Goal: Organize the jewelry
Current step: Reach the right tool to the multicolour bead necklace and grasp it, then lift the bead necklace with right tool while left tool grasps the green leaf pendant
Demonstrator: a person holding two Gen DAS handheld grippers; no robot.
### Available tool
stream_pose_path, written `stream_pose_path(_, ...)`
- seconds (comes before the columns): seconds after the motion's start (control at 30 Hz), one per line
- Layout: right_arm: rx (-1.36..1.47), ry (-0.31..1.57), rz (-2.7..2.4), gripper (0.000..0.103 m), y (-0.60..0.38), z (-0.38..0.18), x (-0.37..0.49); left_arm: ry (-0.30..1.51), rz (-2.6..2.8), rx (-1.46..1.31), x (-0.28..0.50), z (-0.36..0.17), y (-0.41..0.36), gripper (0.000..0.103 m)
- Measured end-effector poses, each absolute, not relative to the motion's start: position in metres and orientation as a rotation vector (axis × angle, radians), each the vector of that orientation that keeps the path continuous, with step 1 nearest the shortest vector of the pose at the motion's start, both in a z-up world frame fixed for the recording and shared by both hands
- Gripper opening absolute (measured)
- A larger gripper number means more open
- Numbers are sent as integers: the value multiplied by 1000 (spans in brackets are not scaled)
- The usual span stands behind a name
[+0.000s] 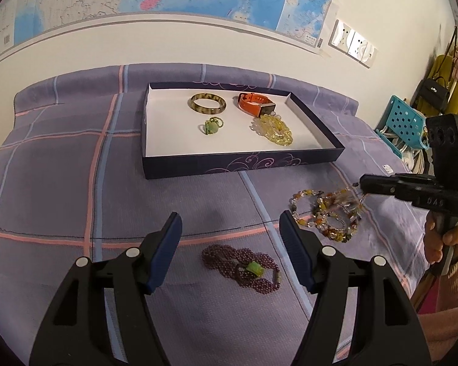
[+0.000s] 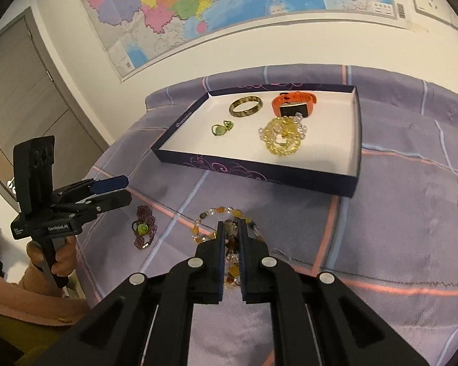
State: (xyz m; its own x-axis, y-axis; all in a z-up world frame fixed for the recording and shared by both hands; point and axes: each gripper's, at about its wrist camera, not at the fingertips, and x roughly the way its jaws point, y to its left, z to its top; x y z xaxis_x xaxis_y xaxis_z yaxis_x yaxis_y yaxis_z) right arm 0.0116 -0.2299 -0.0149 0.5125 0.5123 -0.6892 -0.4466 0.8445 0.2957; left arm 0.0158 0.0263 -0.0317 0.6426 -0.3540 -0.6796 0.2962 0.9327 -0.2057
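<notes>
Your right tongs (image 2: 231,228) pinch the amber-and-clear bead necklace (image 2: 219,213), partly lifted off the bed; your left tongs (image 1: 230,228) hang wide open, empty.

My right gripper (image 2: 231,228) points forward and down, its jaws pressed together on a strand of the mixed-bead bracelet (image 1: 326,213). My right hand (image 1: 442,238) wraps the handle from below, a pink sleeve (image 1: 455,274) at the wrist. My left gripper (image 1: 230,238) also slants downward, jaws standing well apart with nothing between the blue pads (image 1: 168,253). My left hand (image 2: 53,256) grips its handle low in the right wrist view.
</notes>
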Motion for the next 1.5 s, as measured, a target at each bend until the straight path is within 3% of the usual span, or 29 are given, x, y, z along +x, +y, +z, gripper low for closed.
stream_pose_path(0.33, 132, 800, 600, 4, -237, 3, 3, 797, -387, -74, 16, -33, 20, 66)
stream_pose_path(1.0, 207, 478, 674, 4, -250, 109, -13, 794, -446, -30, 0, -35, 17, 65)
stream_pose_path(1.3, 206, 481, 648, 4, -255, 109, -11, 838, -515, 39, -19, -51, 0, 55)
stream_pose_path(1.5, 214, 523, 636, 4, -253, 92, -7, 845, -494, 54, -14, -55, -2, 39)
